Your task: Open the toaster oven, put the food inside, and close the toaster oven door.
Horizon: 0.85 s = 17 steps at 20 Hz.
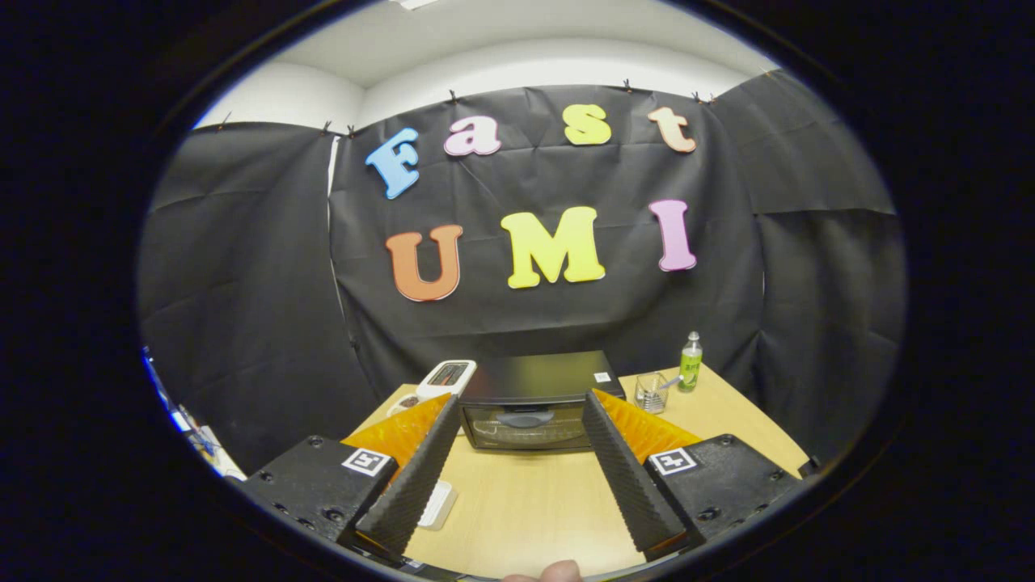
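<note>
1. One toaster oven (534, 402) sits in the lower centre of the frame, at the far side of the wooden table (525, 501), black body, glass door facing us. Door is closed, handle across its upper part.
2. Gripper (518, 406) is aimed straight at it. Fingers are spread wide apart, nothing between them but bare tabletop and the oven front beyond. Neither finger touches the oven; it sits just past the fingertips, framed in the gap.
3. White appliance (447, 377) stands just beside the oven's left rear corner, partly hidden by the left finger. A small dish-like item (407, 401) sits left of that at the table edge; cannot tell what's in it.
4. Right of the oven: clear glass (650, 392) with something thin standing in it, and a small green bottle (690, 363) with a white cap just beyond it. Both upright, near each other, apart from the oven.
5. Flat white object (438, 504) lies on the table low in the frame, under the left finger, mostly covered.
6. Fingertip of the person (559, 571) shows at the very bottom centre.
7. Black cloth wall (242, 283) fills the upper frame behind the table; white room wall (525, 69) above it.
</note>
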{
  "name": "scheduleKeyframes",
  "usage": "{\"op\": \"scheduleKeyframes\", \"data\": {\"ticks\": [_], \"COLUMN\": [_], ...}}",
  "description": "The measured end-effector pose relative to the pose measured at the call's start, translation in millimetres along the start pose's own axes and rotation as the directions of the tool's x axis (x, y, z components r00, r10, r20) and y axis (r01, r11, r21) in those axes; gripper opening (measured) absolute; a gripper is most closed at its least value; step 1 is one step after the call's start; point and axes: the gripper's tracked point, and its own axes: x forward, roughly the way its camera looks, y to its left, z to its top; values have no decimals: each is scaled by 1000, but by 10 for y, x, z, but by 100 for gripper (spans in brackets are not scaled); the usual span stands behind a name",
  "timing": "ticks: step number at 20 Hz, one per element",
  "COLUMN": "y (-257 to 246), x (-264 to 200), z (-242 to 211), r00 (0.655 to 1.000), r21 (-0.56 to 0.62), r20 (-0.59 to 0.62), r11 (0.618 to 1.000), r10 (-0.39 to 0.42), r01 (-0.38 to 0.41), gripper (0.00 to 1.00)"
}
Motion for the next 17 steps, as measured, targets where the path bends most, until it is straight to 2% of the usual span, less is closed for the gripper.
{"op": "scheduleKeyframes", "data": {"ticks": [17], "y": [122], "x": [73], "z": [136], "r00": [1000], "r21": [-3], "r20": [28], "r11": [1000], "r10": [-13], "r01": [13], "gripper": [100]}}
